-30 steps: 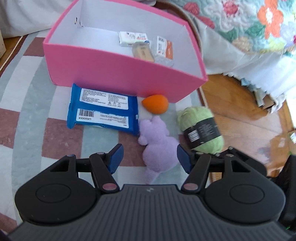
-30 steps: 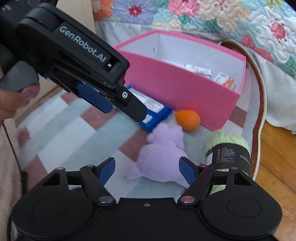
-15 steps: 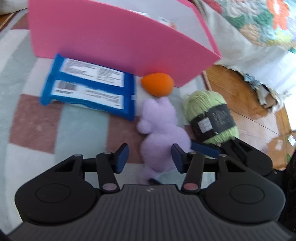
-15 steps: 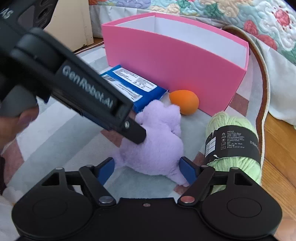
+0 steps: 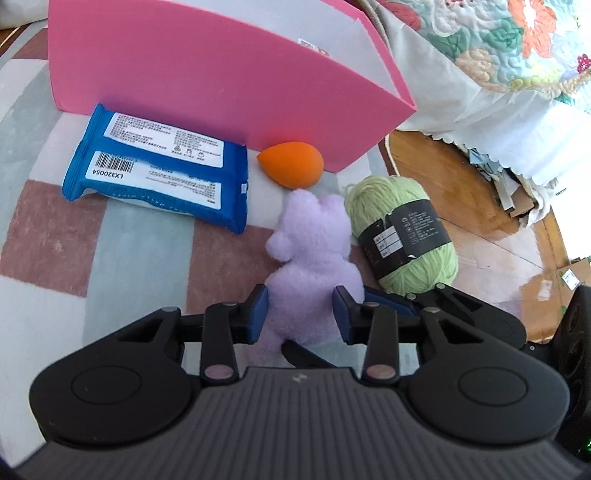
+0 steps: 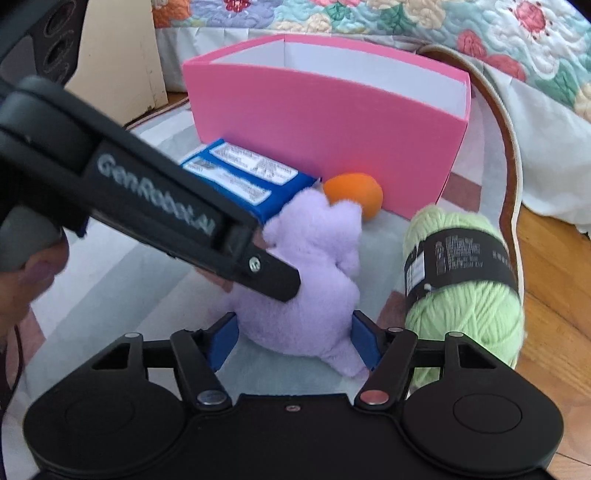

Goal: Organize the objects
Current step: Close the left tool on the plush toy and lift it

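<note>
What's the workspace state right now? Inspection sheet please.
Surface: striped rug on wood floor.
Job's things: plush, yarn, orange sponge and wipes pack on rug before pink box.
Clutter: paper scraps by bed.
Grippers: left gripper and right gripper both straddle plush; closure cannot be told.
Cables: nothing seen.
Surroundings: quilt.
</note>
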The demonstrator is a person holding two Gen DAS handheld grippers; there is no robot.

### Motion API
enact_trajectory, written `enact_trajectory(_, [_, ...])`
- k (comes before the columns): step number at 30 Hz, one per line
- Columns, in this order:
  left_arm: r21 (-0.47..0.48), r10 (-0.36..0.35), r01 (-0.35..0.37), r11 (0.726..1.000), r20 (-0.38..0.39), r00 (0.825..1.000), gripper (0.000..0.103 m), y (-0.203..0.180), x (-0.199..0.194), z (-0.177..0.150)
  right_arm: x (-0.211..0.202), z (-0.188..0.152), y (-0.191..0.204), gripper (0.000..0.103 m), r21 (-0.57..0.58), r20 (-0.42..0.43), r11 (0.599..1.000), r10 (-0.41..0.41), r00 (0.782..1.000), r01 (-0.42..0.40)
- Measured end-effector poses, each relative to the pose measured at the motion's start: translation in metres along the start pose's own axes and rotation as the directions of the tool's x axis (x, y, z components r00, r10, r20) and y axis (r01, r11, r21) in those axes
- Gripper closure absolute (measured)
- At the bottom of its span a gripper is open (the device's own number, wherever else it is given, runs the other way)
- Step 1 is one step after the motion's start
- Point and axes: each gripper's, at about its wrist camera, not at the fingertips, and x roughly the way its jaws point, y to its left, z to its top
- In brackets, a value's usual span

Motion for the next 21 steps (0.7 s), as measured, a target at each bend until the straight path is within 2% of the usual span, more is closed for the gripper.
enact_trajectory(4, [0.033,-0.007,0.006,0.999,0.021,1.000,0.066,-0.004,0.002,-0.002,0.002,-0.004,0.001,0.034,0.029,0.021,1.000,-0.009,1.000,0.008])
enact_trajectory(9, [0.028,-0.050,0.050,0.998,0.028,0.998,0.066,-0.004,-0.009,-0.002,-0.006,-0.006,0.001,0.042,0.057,0.047,0.998,-0.021,0.999,0.018])
enact_trajectory(12, [0.051,-0.067,0.065,0.997,0.038,0.997,0.066,-0.008,-0.026,-0.005,-0.019,-0.006,0.003,0.044,0.083,0.068,0.997,-0.003,0.998,-0.003])
enact_trajectory(14, [0.050,-0.070,0.067,0.997,0.059,0.996,0.066,-0.012,-0.042,-0.007,-0.031,-0.005,0.009,0.044,0.074,0.089,0.997,0.004,0.996,-0.011])
enact_trajectory(18, [0.105,-0.067,0.056,0.993,0.103,0.992,0.066,-0.021,-0.077,-0.014,-0.054,0.009,0.023,0.044,0.056,0.113,0.998,0.033,0.993,-0.039])
enact_trajectory(21, [0.080,-0.093,0.082,0.993,0.136,0.986,0.066,-0.021,-0.101,-0.013,-0.071,0.018,0.033,0.044,0.009,0.130,0.999,0.039,0.991,-0.040])
